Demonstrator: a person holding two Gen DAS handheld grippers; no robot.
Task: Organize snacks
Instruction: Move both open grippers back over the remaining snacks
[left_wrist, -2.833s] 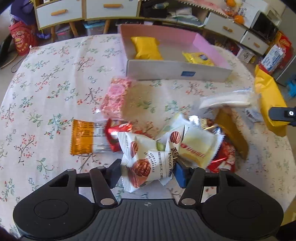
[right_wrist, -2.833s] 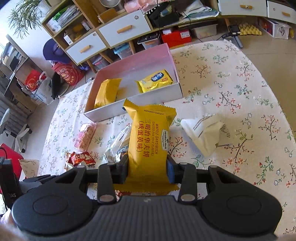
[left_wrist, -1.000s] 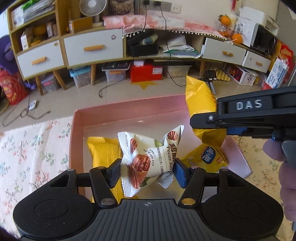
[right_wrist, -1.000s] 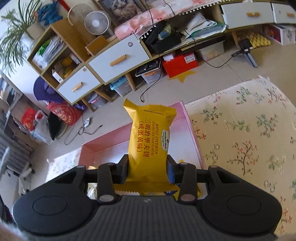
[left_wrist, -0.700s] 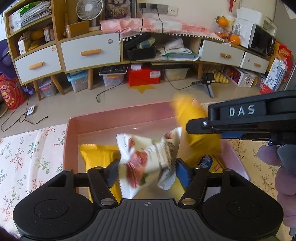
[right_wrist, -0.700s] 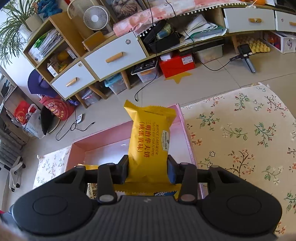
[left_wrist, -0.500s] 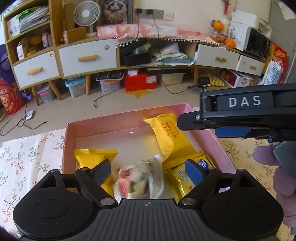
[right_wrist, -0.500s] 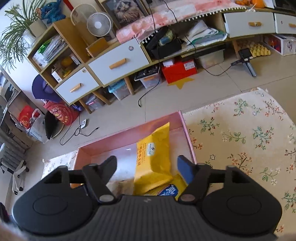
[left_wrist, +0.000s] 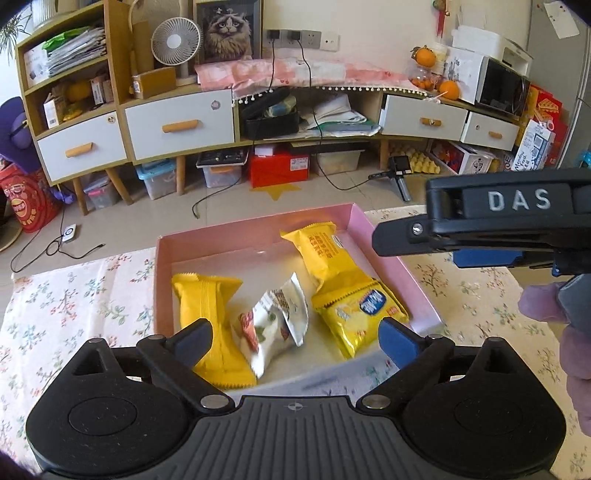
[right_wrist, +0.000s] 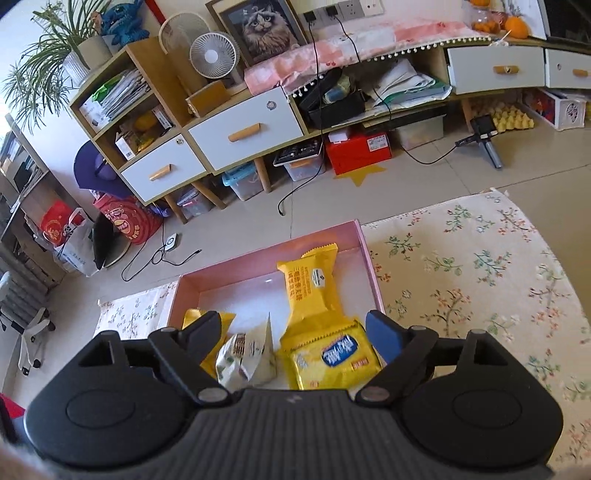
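A living room fills the background: a long low cabinet (left_wrist: 177, 125) with white drawers and wooden handles runs along the far wall, with a small white fan (left_wrist: 176, 38) and a framed cat picture (left_wrist: 227, 29) standing on top. Storage bins and a red box (left_wrist: 277, 166) sit on the tiled floor beneath it.

Nearer the cameras, a worktop covered by a floral cloth (left_wrist: 74, 310) carries a shallow pink box (left_wrist: 391, 251). Four snack packs lie inside it. A yellow waffle pack (left_wrist: 325, 254) lies towards the box's far right corner, its near end resting on a yellow biscuit pack with a blue label (left_wrist: 360, 314) by the right wall. A plain yellow pack (left_wrist: 207, 295) lies along the left side. Between them, a white pecan pack (left_wrist: 280, 317), crumpled and tilted, touches the plain yellow pack.

The left gripper (left_wrist: 295, 336) hangs above the near edge of the box, its fingers (left_wrist: 192, 338) spread wide with nothing between them. The right gripper (right_wrist: 291, 332) hovers over the same near edge, its fingers (right_wrist: 384, 334) likewise wide apart and empty; in the left wrist view its black body, marked DAS, crosses the right side above the worktop, held by a gloved hand (left_wrist: 565, 332).
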